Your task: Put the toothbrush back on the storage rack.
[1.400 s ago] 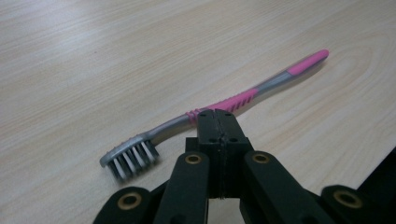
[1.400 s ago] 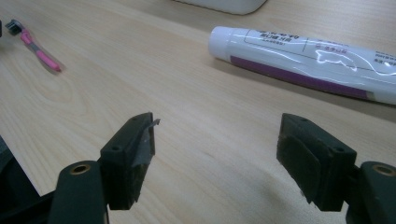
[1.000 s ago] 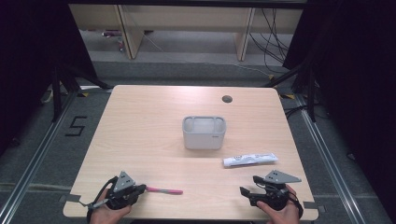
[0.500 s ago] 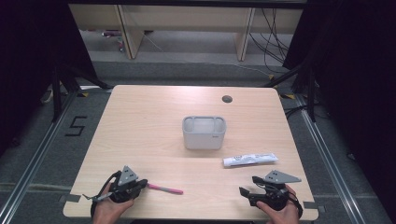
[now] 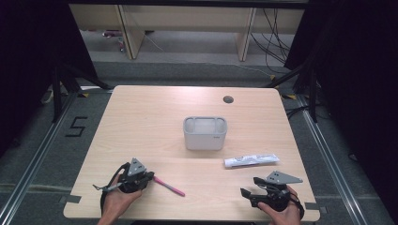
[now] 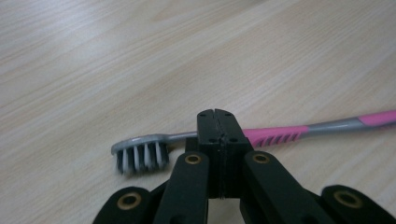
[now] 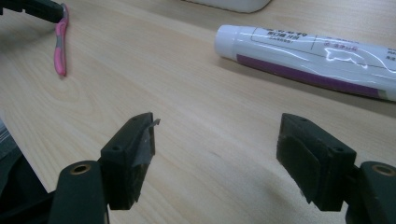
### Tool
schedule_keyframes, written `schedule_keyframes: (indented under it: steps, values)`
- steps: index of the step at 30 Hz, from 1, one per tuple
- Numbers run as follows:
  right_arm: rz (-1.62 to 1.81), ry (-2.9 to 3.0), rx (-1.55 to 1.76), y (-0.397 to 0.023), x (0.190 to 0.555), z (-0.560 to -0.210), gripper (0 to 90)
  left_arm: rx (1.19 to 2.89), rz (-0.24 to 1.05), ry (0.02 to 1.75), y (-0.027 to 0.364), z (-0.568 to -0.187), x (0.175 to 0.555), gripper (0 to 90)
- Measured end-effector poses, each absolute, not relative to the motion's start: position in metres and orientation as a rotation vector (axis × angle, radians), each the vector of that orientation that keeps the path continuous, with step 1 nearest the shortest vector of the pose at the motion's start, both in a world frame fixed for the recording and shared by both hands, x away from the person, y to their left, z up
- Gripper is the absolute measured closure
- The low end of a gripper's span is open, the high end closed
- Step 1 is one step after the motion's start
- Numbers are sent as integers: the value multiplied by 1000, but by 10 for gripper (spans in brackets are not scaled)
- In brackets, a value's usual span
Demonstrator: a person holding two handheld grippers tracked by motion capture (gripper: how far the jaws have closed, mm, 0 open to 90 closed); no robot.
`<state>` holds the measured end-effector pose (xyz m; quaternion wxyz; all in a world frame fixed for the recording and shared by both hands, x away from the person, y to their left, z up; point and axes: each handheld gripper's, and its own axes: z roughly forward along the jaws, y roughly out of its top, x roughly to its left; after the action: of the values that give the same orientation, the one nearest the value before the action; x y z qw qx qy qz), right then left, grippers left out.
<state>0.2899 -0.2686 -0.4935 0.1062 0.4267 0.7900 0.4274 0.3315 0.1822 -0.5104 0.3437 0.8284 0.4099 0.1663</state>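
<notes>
A pale wood-grain table (image 5: 141,117) lies under me. My left claw (image 6: 217,122) has its black jaws pressed fully together, clamped on the neck of a toothbrush (image 6: 261,135) with a pink and grey handle and white bristles; the toothbrush lies flat at the table's seven o'clock. My right claw (image 7: 217,140) is spread wide and holds nothing, at five o'clock. A glossy white toothpaste tube (image 5: 251,160) lies at four o'clock. A grey rounded plastic holder (image 5: 205,133) stands at the centre; I cannot see its inside.
</notes>
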Motion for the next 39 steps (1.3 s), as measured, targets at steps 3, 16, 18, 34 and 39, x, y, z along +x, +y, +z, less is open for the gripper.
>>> schedule_keyframes:
  steps: [3,16,18,34,39]
  values:
    - [1252,2332,1242,-269,291,-494,286,2145,419,1077,177,-512,338,893]
    - [1275,2359,1244,-269,292,-494,286,2138,411,1073,162,-508,357,892]
    - [1258,2353,1227,-270,291,-495,286,2153,412,1068,160,-507,360,892]
    - [1269,2343,1274,-268,290,-495,285,2177,394,1066,141,-507,383,890]
    - [1267,2343,1280,-269,289,-494,286,2174,388,1070,138,-507,385,890]
